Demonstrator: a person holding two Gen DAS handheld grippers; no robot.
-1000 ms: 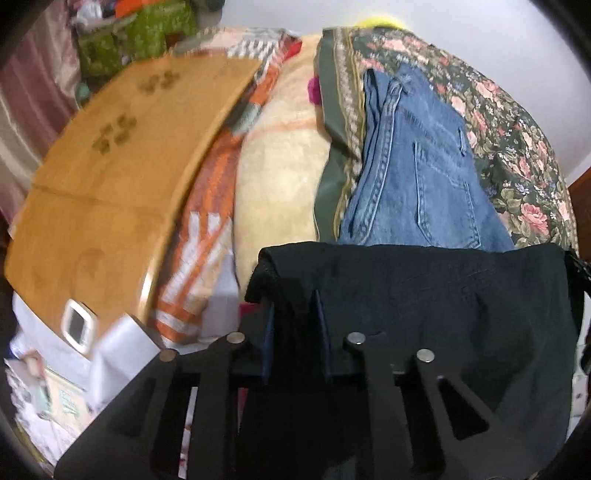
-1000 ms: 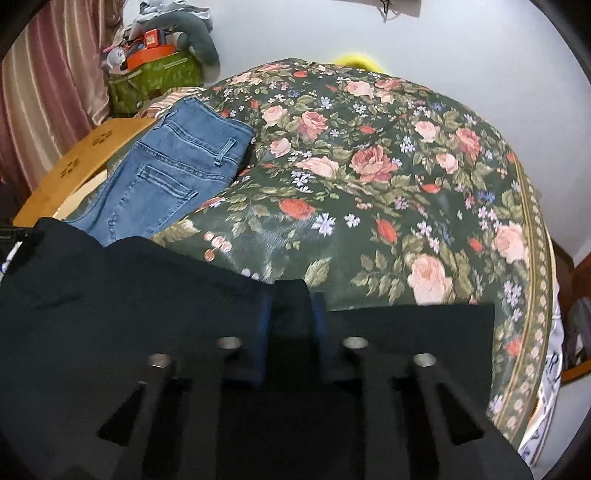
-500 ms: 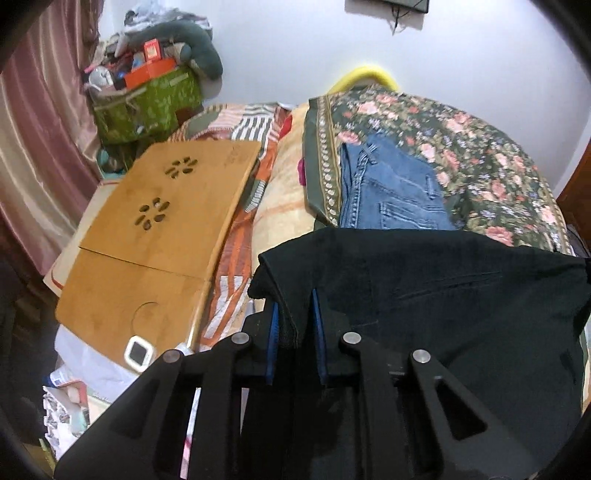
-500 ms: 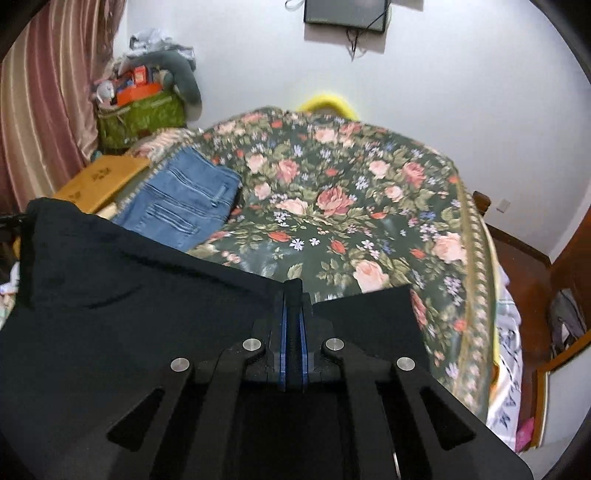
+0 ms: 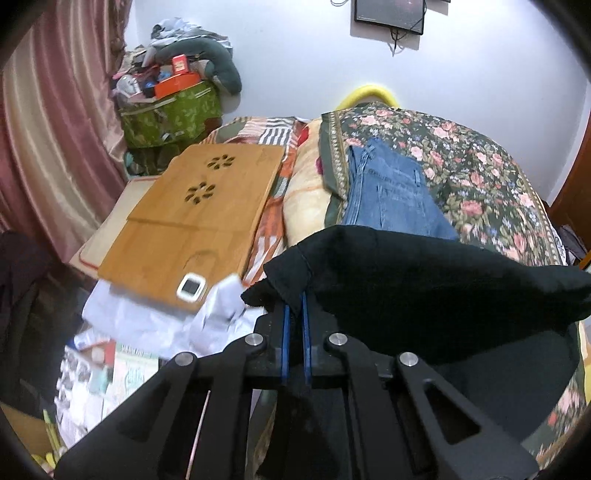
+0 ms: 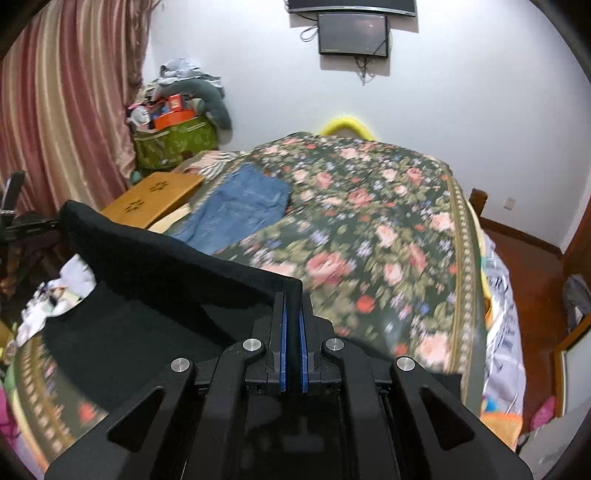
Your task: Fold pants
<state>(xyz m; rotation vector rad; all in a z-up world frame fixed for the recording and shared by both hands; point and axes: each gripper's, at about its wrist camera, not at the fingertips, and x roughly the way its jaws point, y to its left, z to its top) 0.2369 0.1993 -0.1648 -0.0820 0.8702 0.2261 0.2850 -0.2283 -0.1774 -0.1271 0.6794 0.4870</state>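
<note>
Left wrist view: the left gripper point(image 5: 293, 314) points forward and slightly down over the near edge of the bed, its blue-lined jaws drawn close together and clamped on a corner of the black pants point(image 5: 424, 273); the cloth rises from the jaws and stretches away to the right as a raised, sagging edge, with more black fabric hanging below it. Right wrist view: the right gripper point(image 6: 291, 314) is likewise held level and forward, jaws pinched on the opposite corner of the same black pants point(image 6: 166, 254); the held edge runs taut up and to the left, and the remaining fabric lies draped on the bed beneath it. The pants are thus lifted off the bed along one edge, between the two grippers, at the near side of the bed.

Surface: the bed carries a dark floral bedspread point(image 6: 369, 221); a pair of folded blue jeans point(image 5: 391, 195) lies flat on it near its left border, beyond the black pants and apart from them; a yellow object point(image 6: 345, 123) shows at the head of the bed. Left of the bedspread lie a cream blanket point(image 5: 304, 195) and a striped cloth, and on these a wooden lap desk point(image 5: 192, 218) with flower-shaped cut-outs.

Room: white wall with a dark screen point(image 6: 352, 35) mounted on it; pink striped curtain point(image 6: 62, 103) at left; a green bag point(image 5: 170, 118) piled with clutter in the corner; papers and white cloth on the floor at lower left.
</note>
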